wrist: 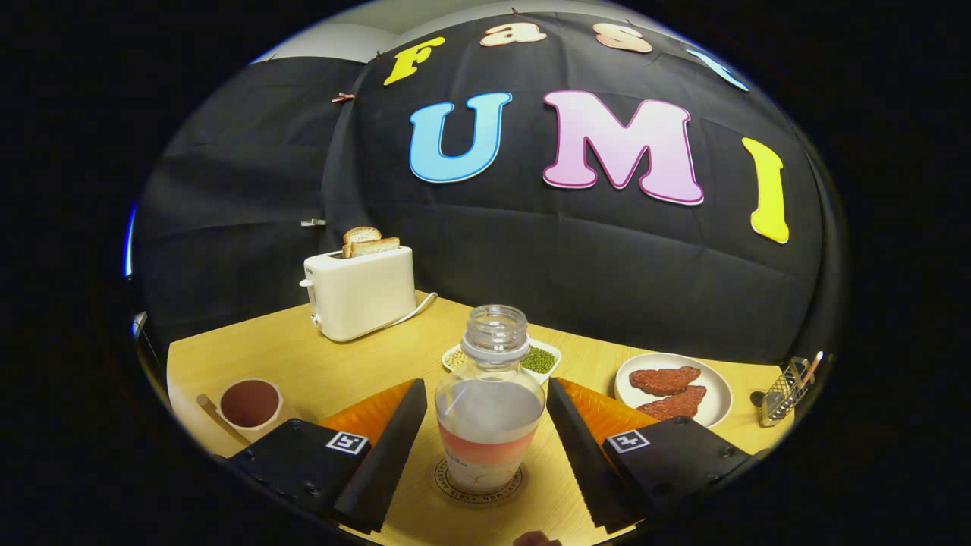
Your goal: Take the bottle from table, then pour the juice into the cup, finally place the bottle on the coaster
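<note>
A clear uncapped bottle (489,402) with a pale label band stands upright on a round coaster (479,483) on the wooden table (318,356). It sits between the two fingers of my gripper (485,425), which is open, with a gap on each side of the bottle. A cup (250,404) with a dark inside stands off to the left, beside the left finger. Whether liquid is in the bottle I cannot make out.
A cream toaster (360,292) holding toast stands at the back left, its cord trailing right. Behind the bottle lies a small dish of beans (537,358). A white plate with two reddish patties (675,388) and a wire holder (785,390) are on the right.
</note>
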`<state>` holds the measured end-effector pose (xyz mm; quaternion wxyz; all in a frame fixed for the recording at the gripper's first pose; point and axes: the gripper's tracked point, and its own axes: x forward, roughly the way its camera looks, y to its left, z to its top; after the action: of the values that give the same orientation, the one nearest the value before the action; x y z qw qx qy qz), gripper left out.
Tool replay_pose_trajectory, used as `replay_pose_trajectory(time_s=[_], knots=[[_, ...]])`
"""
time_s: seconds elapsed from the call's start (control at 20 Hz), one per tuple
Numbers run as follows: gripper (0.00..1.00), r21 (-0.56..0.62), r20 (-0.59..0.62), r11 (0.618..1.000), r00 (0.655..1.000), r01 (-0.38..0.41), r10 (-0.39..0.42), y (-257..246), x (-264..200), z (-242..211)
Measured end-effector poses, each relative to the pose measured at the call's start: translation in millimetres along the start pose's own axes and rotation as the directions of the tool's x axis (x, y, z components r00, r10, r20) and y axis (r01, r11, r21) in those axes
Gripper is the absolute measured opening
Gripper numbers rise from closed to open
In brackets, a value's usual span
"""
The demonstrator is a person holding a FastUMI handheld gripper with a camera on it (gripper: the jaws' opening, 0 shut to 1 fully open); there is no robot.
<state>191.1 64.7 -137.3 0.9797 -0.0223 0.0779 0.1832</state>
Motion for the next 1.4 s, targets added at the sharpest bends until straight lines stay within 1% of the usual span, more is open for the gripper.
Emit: replay_pose_trajectory(time_s=[0.1, 0.2, 0.45, 0.6, 0.8, 0.9, 1.0, 1.1, 1.3, 1.4], knots=[[0.98, -0.002, -0.002, 1.0, 1.0, 0.005, -0.005, 0, -18, 6], [0.98, -0.008, 0.003, 0.999, 0.999, 0.038, -0.038, -6, -39, 19], [0.97, -0.026, 0.076, 0.987, 0.985, 0.158, -0.156, -27, -109, 78], [0.97, -0.025, 0.092, 0.971, 0.967, 0.239, -0.236, -43, -157, 108], [0.97, -0.029, 0.138, 0.935, 0.927, 0.355, -0.348, -62, -227, 148], [0.97, -0.038, 0.153, 0.913, 0.905, 0.407, -0.397, -69, -260, 162], [0.97, -0.015, 0.152, 0.891, 0.882, 0.453, -0.446, -74, -289, 171], [0.97, 0.0, 0.169, 0.861, 0.849, 0.509, -0.501, -84, -319, 180], [0.97, 0.011, 0.184, 0.808, 0.793, 0.589, -0.581, -93, -356, 187], [0.97, 0.033, 0.192, 0.795, 0.777, 0.605, -0.599, -92, -363, 190]])
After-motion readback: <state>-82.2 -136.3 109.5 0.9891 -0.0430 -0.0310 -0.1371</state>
